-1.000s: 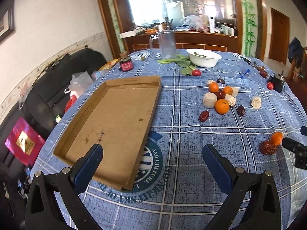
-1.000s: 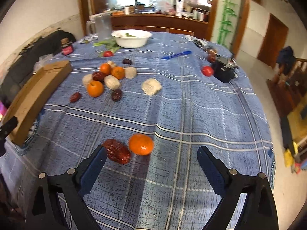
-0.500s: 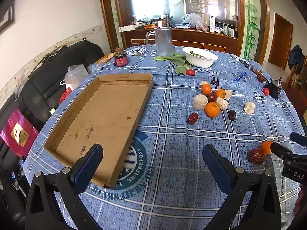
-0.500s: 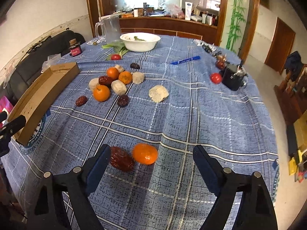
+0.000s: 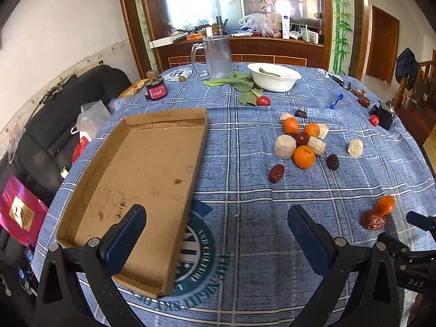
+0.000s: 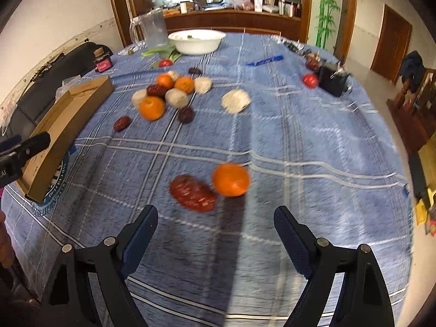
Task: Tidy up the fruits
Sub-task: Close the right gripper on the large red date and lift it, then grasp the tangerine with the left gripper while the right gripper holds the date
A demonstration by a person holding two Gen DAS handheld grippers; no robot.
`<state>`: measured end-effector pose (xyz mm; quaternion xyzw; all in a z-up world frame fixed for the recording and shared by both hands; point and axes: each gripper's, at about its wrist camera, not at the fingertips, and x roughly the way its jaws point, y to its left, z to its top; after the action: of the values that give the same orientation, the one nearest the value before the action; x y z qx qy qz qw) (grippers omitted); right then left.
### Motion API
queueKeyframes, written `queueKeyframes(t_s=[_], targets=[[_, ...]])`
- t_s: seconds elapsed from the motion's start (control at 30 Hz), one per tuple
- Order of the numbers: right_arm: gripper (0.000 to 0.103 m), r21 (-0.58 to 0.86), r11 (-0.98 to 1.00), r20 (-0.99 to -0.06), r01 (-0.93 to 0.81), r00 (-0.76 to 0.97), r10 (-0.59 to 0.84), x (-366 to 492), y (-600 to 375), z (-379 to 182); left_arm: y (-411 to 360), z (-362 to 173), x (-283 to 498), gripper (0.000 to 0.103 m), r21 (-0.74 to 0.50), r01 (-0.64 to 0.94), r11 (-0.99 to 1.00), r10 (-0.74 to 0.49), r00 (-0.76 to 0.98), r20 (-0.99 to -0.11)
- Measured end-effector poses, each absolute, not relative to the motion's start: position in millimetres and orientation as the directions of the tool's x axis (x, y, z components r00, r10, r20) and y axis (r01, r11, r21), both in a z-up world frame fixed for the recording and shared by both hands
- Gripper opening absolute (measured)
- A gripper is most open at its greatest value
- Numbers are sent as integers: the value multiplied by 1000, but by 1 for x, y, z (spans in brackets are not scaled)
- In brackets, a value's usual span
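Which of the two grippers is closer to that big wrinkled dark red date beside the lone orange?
Right. The right gripper hangs just short of the wrinkled dark red date, jaws open. The left gripper is off to its side, by the brown cardboard tray.

Empty cardboard tray [image 5: 141,179] beside scattered fruit [image 5: 303,156] on checked tablecloth [image 5: 245,218]

A lone orange [image 6: 231,179] touches a wrinkled red date [image 6: 193,193] on the cloth, well apart from the fruit cluster [image 6: 169,92].

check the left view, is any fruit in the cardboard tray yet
No, the tray shows only bare cardboard; the fruit, like this orange, lies on the cloth.
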<state>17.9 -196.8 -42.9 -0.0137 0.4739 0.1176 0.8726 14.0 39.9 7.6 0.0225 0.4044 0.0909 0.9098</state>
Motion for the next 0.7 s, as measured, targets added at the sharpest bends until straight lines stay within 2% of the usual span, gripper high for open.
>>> queueKeyframes(t_s=[0.23, 0.33, 0.37, 0.53, 0.7], targets=[[74, 99, 977, -852, -190, 492, 182, 33, -178, -64, 59, 3, 15, 103, 126, -142, 982, 188, 635, -749], [60, 110, 977, -844, -181, 503, 187, 39, -178, -62, 62, 1, 15, 103, 124, -129, 984, 178, 626, -759], [50, 111, 977, -843, -183, 503, 190, 39, -178, -61, 63, 0, 16, 103, 120, -123, 985, 170, 622, -764], [48, 113, 975, -842, -190, 503, 196, 33, -180, -60, 54, -1, 21, 103, 109, -89, 990, 141, 618, -773], [48, 118, 979, -823, -169, 534, 191, 13, -199, -48, 17, -3, 31, 103, 80, 23, 997, 50, 606, -794]])
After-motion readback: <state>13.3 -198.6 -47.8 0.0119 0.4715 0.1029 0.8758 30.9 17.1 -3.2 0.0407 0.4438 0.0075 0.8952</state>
